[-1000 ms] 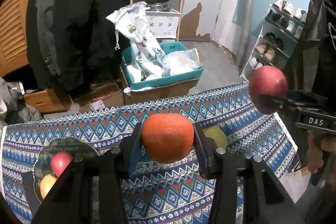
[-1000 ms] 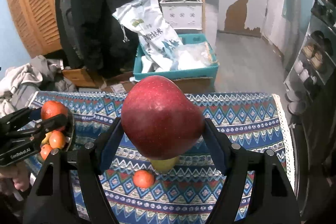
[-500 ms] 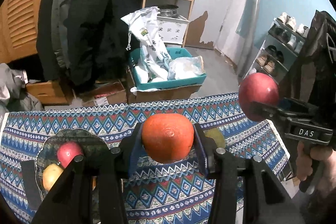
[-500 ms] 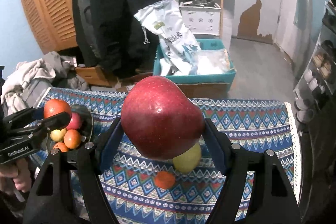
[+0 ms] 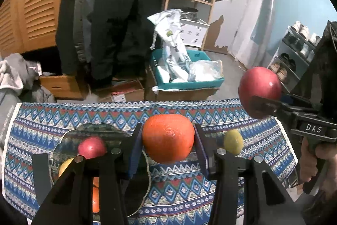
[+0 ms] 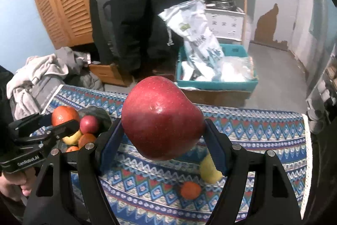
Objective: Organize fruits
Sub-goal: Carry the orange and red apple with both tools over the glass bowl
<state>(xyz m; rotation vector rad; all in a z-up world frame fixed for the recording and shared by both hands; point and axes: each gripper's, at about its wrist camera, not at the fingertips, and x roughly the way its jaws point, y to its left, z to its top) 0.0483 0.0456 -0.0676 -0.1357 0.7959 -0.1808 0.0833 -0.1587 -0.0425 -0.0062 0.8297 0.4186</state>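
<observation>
The left tongs (image 5: 168, 138) are clamped on an orange (image 5: 168, 138), which sits between the two blue pads and is held above the table (image 5: 263, 153). The table is covered with a patterned cloth in blue, red and white. Below and to the left of the orange stands a dark bowl (image 5: 99, 130) at the left side of the table. In the bowl lie a small red apple (image 5: 92, 147), a yellow fruit (image 5: 64, 168) and another orange fruit (image 5: 95, 196), partly hidden behind the tongs.

The right tongs (image 6: 162, 136) are clamped on a big red apple (image 6: 162, 119) and hold it in the air over the middle of the table. In the left wrist view this apple appears at the right, higher than the orange and well apart from it. On the cloth, to the right, a yellow-green fruit (image 6: 208, 170) lies, and just beside it, nearer, a small orange fruit (image 6: 190, 189).

Behind the table, on the floor, is a teal crate (image 6: 217, 83) with white bags inside.
</observation>
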